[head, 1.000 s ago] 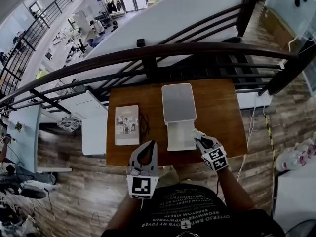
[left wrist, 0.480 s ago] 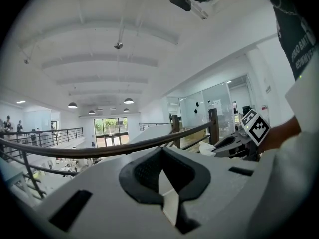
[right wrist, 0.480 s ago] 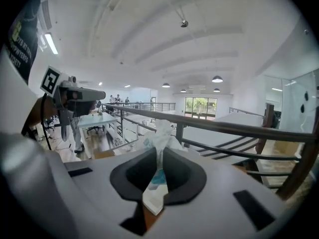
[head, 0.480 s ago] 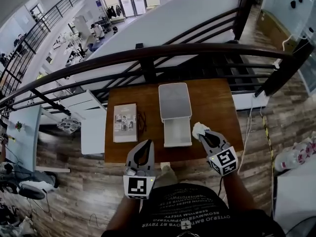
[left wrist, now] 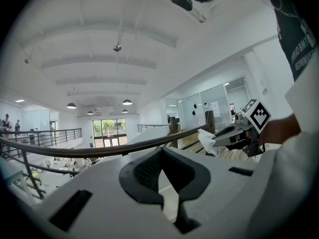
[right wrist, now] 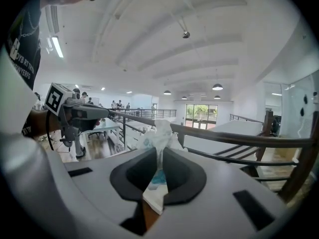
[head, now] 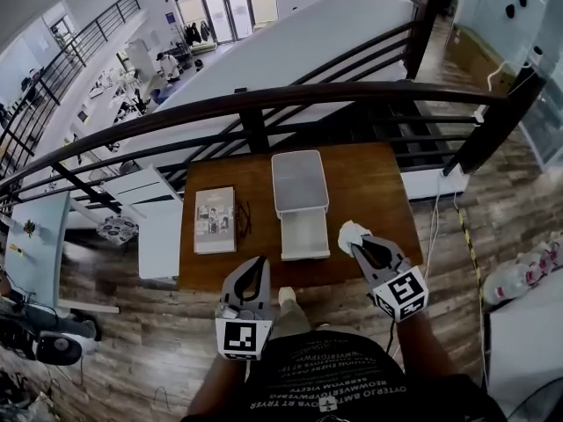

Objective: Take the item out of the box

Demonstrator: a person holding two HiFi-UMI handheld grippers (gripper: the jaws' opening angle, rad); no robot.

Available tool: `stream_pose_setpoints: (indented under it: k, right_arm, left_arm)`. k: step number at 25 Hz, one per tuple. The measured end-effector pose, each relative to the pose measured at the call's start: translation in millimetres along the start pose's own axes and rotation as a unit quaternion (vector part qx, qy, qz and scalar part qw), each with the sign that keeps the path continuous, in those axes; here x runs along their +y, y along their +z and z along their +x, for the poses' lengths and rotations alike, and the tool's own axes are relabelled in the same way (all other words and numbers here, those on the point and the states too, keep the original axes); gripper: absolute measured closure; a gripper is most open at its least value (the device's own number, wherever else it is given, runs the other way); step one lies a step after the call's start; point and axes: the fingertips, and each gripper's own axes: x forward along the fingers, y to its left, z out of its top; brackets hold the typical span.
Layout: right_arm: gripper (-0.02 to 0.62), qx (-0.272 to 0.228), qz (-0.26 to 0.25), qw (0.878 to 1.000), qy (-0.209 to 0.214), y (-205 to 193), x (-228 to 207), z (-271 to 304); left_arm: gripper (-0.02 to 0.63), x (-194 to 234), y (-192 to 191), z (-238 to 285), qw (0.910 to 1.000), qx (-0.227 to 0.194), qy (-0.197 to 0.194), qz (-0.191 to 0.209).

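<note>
Well, your right gripper [head: 358,245] pinches one white packet [head: 350,232], its lower end hidden between the jaws. Your left gripper [head: 259,264] is pressed together, empty, near one box [head: 297,183].

The person wears a black short-sleeved T-shirt [head: 330,381] with lines of white lettering across it. The left gripper [head: 260,260] and right gripper [head: 357,246] look alike: each has a smooth, pale grey plastic shell with dark rectangular slots, tapering into two curved jaws lined with black, finely textured pads. Each carries a white cube [head: 242,337] printed with black square markers on its faces.
</note>
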Motion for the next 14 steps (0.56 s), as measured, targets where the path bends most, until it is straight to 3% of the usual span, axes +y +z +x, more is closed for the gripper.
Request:
stream_pose_setpoints:
  k: [14]
  right_arm:
    - [0.566, -0.001, -0.004, 1.000, 0.006, -1, -1, -5]
  left_arm:
    - [0.600, -15, -3, 10, 0.9996, 0.010, -0.020, 0.018]
